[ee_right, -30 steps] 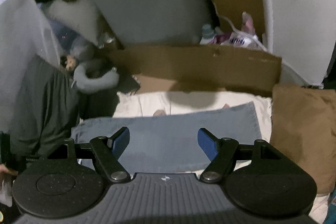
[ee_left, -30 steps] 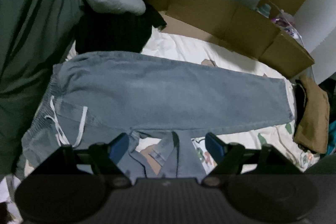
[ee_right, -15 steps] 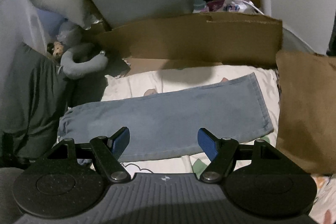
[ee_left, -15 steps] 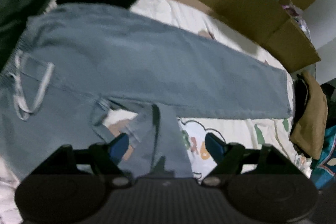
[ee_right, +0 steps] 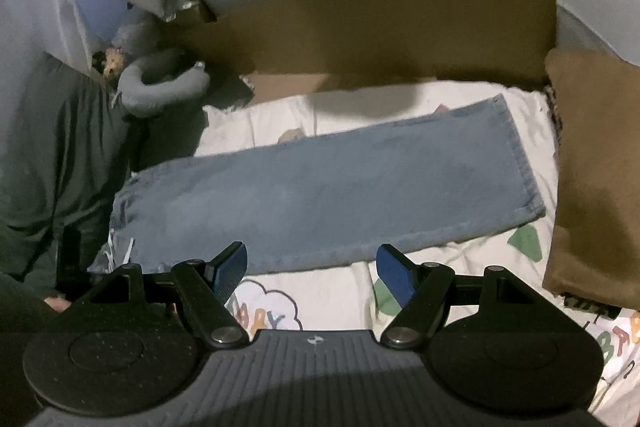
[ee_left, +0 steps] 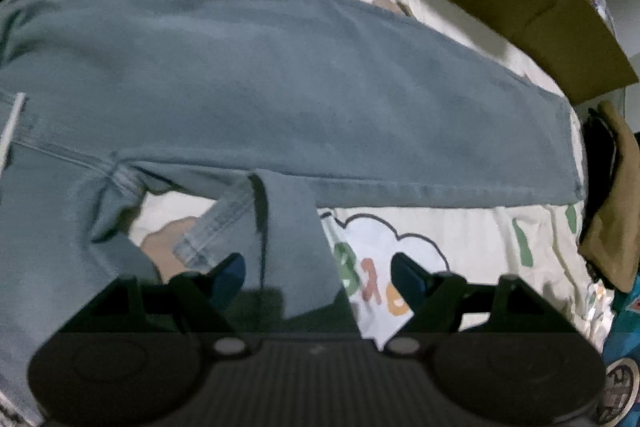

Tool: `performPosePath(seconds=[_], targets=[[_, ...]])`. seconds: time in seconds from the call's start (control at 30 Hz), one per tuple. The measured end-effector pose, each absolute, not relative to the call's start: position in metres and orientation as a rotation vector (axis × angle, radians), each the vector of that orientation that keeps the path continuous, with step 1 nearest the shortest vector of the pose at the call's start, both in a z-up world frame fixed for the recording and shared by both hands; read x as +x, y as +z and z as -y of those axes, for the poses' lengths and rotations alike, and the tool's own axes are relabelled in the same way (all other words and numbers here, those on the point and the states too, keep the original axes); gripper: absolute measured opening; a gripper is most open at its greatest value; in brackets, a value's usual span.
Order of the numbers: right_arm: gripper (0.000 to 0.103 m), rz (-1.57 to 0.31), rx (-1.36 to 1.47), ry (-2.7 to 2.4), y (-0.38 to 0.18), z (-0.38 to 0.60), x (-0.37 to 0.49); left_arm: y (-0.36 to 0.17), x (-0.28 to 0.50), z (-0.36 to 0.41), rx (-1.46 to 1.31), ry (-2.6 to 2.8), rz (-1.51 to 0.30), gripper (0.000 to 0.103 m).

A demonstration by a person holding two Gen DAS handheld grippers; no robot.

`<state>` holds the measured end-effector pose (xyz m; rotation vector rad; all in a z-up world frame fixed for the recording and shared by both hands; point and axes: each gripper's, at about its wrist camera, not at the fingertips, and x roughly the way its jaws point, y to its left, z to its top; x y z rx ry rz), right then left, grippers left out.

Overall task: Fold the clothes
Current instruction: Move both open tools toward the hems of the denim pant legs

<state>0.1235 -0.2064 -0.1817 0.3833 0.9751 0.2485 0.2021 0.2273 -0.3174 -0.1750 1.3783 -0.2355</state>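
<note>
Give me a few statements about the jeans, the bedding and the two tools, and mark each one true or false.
1. The jeans lie on a cartoon-print sheet. True.
2. The left tool is clamped on the denim. False: its jaws stand open above the folded-back leg.
3. The right tool holds nothing. True.
4. A brown garment lies beyond the hem of the straight leg. True.
5. Both legs lie straight and stacked. False: one leg is bent back near the crotch.
</note>
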Motion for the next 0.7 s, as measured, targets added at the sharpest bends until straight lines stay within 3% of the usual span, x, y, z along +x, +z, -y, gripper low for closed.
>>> performPosePath(seconds=[0.33, 0.4, 0.43, 0.47, 0.53, 0.7], targets=[[0.077, -1.056, 0.366, 0.254, -0.214, 0.195, 0.133, -0.358, 0.22, -0.216, -0.206, -0.216, -1.448, 0.081], [0.077, -1.071, 0.356, 0.256, -0.221, 0.192, 0.134, -0.363, 0.223, -0.215, -0.189, -0.207, -1.453, 0.073], [0.077, -1.08, 0.354, 0.258, -0.225, 0.19, 0.134, -0.365, 0.224, -0.216, -0.192, -0.206, -1.458, 0.059], [0.077, -1.086, 0.353, 0.261, -0.228, 0.189, 0.134, -0.367, 0.225, -0.216, -0.194, -0.204, -1.463, 0.035], [0.077, -1.097, 0.341, 0.271, -0.232, 0.186, 0.134, -0.367, 0.226, -0.22, -0.189, -0.213, -1.476, 0.008], [0.077, -1.114, 0.33, 0.302, -0.242, 0.175, 0.134, -0.346, 0.226, -0.235, -0.175, -0.269, -1.45, 0.007]])
